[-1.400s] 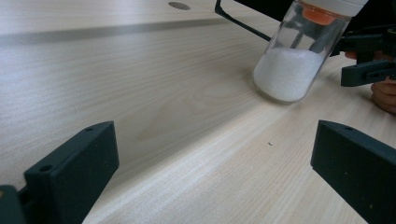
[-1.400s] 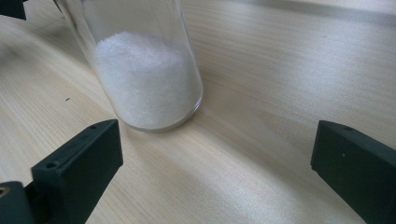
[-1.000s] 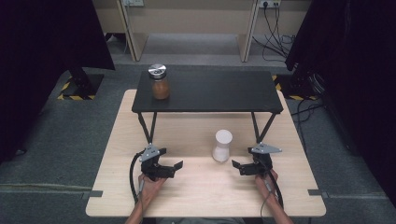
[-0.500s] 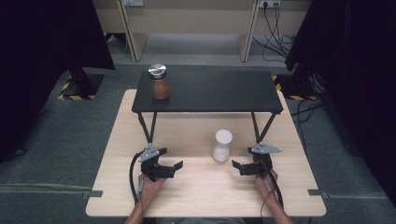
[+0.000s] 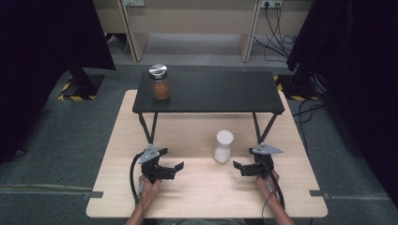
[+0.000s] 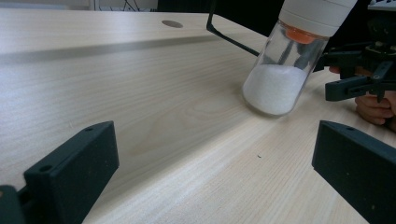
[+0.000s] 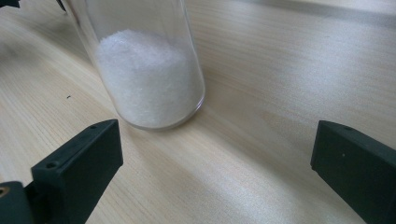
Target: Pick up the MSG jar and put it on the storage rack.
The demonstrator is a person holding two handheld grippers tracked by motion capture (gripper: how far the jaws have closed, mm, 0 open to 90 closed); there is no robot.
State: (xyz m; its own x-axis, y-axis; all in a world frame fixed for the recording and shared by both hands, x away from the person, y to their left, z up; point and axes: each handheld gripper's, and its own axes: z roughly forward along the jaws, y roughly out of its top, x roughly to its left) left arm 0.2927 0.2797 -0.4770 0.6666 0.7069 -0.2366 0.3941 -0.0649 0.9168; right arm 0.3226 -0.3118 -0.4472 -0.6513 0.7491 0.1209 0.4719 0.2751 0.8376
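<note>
your left gripper [image 5: 177, 167] and right gripper [image 5: 237, 166] both rest on the wooden table [image 5: 197, 197] with jaws spread wide, holding nothing. the white-capped glass jar [image 5: 223, 146] of white powder stands upright between them, nearer your right gripper, untouched.
</note>
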